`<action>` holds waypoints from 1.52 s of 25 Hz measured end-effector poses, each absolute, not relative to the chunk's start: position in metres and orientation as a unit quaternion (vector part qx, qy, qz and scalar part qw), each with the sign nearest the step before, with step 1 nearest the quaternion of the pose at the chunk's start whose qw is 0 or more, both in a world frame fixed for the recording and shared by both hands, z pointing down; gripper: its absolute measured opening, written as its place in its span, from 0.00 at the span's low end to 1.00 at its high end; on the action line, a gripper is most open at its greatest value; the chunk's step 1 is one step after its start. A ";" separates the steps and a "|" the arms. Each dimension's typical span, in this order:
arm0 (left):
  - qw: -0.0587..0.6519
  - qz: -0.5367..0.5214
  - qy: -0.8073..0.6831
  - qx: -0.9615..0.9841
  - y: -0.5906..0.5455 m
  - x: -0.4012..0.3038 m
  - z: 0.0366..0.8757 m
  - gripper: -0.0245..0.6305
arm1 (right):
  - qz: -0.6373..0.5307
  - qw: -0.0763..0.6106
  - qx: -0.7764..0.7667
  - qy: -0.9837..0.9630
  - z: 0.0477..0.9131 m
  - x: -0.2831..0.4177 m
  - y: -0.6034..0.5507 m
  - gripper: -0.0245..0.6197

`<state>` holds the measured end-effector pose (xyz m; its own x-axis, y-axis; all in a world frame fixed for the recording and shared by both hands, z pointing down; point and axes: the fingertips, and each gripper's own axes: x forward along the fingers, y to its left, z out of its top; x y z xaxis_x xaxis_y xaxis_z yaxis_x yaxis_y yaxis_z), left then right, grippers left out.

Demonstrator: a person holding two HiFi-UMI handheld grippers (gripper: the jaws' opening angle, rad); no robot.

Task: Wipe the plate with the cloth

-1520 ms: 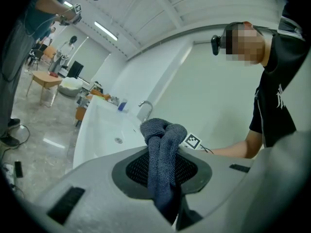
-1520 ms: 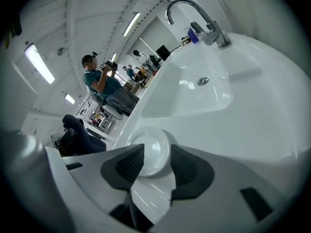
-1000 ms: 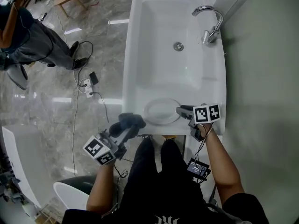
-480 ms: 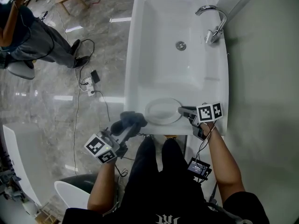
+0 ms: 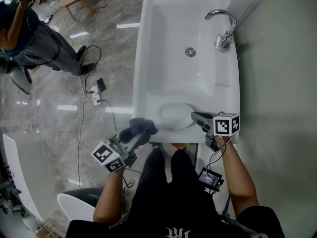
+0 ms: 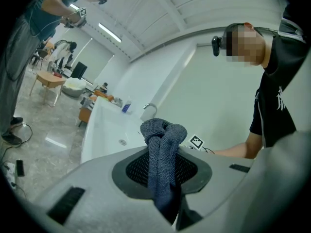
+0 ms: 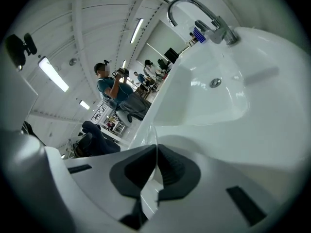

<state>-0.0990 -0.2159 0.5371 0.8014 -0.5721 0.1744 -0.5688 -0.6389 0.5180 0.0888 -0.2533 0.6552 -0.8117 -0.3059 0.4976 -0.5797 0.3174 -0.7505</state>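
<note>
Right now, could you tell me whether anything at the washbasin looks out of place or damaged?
Nothing stands out. The white plate is at the front ledge of the washbasin; the right gripper has just closed on its rim; the left gripper holds the bunched dark cloth. No spill or damage shows.

No word, number or brand name is legible. The only printed signs are black-and-white square code patterns on the white marker cube (image 5: 109,157) of the left gripper (image 5: 137,131) and on the matching cube (image 5: 226,124) of the right gripper (image 5: 196,116). A small white emblem (image 6: 281,99) on the person's black shirt (image 6: 286,57) is unreadable.
</note>
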 end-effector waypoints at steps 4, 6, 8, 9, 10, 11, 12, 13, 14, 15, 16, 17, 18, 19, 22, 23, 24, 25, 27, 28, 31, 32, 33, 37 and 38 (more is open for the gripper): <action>0.274 -0.008 -0.306 0.911 -0.216 -0.088 0.521 0.14 | 0.487 0.117 0.298 -0.813 0.633 0.096 -0.253 0.05; 0.271 -0.021 -0.301 0.914 -0.217 -0.079 0.510 0.14 | 0.474 0.096 0.308 -0.819 0.618 0.100 -0.255 0.05; 0.272 -0.036 -0.294 0.916 -0.221 -0.068 0.496 0.14 | 0.455 0.072 0.316 -0.829 0.598 0.103 -0.256 0.05; 0.272 -0.037 -0.293 0.916 -0.222 -0.062 0.491 0.14 | 0.442 0.060 0.321 -0.835 0.586 0.103 -0.257 0.05; 0.271 -0.033 -0.291 0.917 -0.224 -0.055 0.486 0.14 | 0.427 0.049 0.325 -0.842 0.572 0.103 -0.258 0.05; 0.268 -0.024 -0.289 0.919 -0.226 -0.048 0.481 0.14 | 0.411 0.039 0.330 -0.849 0.559 0.103 -0.258 0.05; 0.264 -0.015 -0.286 0.921 -0.227 -0.039 0.477 0.14 | 0.394 0.032 0.335 -0.855 0.545 0.102 -0.258 0.05; 0.262 -0.009 -0.282 0.923 -0.227 -0.029 0.471 0.14 | 0.378 0.026 0.340 -0.861 0.533 0.101 -0.257 0.05; 0.263 -0.005 -0.278 0.924 -0.227 -0.018 0.465 0.14 | 0.363 0.023 0.344 -0.866 0.522 0.100 -0.255 0.05; 0.264 0.000 -0.274 0.925 -0.227 -0.007 0.459 0.14 | 0.349 0.019 0.348 -0.870 0.512 0.099 -0.253 0.05; 0.264 0.004 -0.269 0.926 -0.227 0.003 0.453 0.14 | 0.336 0.015 0.351 -0.874 0.502 0.098 -0.251 0.05; 0.263 0.007 -0.265 0.928 -0.227 0.012 0.447 0.14 | 0.323 0.009 0.353 -0.878 0.492 0.098 -0.249 0.05; 0.258 0.011 -0.262 0.930 -0.228 0.021 0.442 0.14 | 0.310 0.004 0.356 -0.882 0.483 0.098 -0.247 0.05; 0.252 0.016 -0.259 0.932 -0.228 0.028 0.437 0.14 | 0.294 0.001 0.359 -0.886 0.473 0.098 -0.246 0.05; 0.234 0.022 -0.253 0.938 -0.227 0.042 0.425 0.14 | 0.245 0.001 0.368 -0.897 0.447 0.097 -0.238 0.05; 0.233 0.020 -0.252 0.939 -0.227 0.044 0.422 0.14 | 0.232 0.001 0.369 -0.900 0.440 0.096 -0.236 0.05; 0.233 0.018 -0.251 0.939 -0.228 0.045 0.419 0.14 | 0.220 -0.001 0.369 -0.903 0.434 0.096 -0.234 0.05; 0.234 0.016 -0.250 0.939 -0.229 0.047 0.417 0.14 | 0.210 -0.003 0.367 -0.906 0.429 0.095 -0.232 0.05; 0.233 0.018 -0.248 0.940 -0.230 0.050 0.413 0.14 | 0.189 -0.002 0.364 -0.912 0.422 0.093 -0.228 0.05; 0.232 0.021 -0.249 0.940 -0.230 0.051 0.413 0.14 | 0.180 -0.001 0.362 -0.915 0.419 0.092 -0.226 0.05; 0.230 0.029 -0.258 0.938 -0.233 0.050 0.413 0.14 | 0.166 -0.004 0.358 -0.919 0.414 0.093 -0.220 0.05; 0.230 0.030 -0.262 0.937 -0.233 0.048 0.413 0.14 | 0.164 -0.007 0.358 -0.919 0.413 0.094 -0.218 0.05; 0.230 0.030 -0.267 0.935 -0.234 0.046 0.413 0.14 | 0.164 -0.011 0.358 -0.919 0.412 0.096 -0.217 0.05; 0.242 0.023 -0.286 0.927 -0.238 0.029 0.412 0.14 | 0.169 -0.021 0.354 -0.920 0.407 0.101 -0.213 0.05; 0.241 0.020 -0.296 0.924 -0.242 0.021 0.413 0.14 | 0.170 -0.022 0.353 -0.920 0.406 0.101 -0.212 0.05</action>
<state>0.0210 -0.2416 0.4127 0.8237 -0.5377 0.1799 -0.5570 -0.7081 0.4340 0.1014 -0.2119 0.4061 -0.7505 -0.6561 0.0795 -0.6413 0.6938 -0.3277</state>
